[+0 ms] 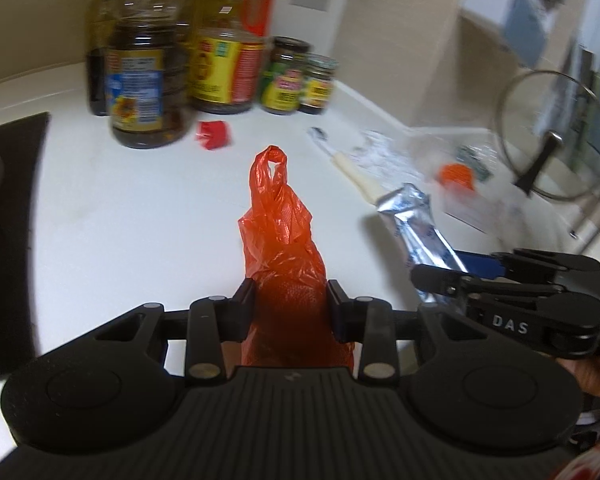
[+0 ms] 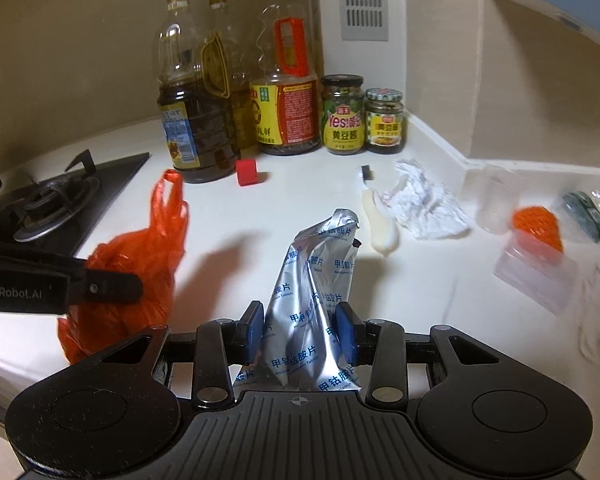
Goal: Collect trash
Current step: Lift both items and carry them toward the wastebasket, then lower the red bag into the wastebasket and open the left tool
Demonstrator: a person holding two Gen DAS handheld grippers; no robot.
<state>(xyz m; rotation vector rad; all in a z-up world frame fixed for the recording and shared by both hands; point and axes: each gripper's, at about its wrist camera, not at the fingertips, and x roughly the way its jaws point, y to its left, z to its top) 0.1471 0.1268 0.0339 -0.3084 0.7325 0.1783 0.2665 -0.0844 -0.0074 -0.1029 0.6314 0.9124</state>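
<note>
Two grippers, each pinching one item. Left gripper (image 1: 292, 312) grips the orange plastic bag (image 1: 278, 216), handles pointing forward. Right gripper (image 2: 300, 332) clamps the foil tablet pouch (image 2: 320, 276) just beside it, to the bag's right.

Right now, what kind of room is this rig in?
Most likely a home kitchen counter: a gas burner at the left edge, cooking oil bottles and sauce jars lined against the wall, and a glass pot lid propped on the right.
</note>
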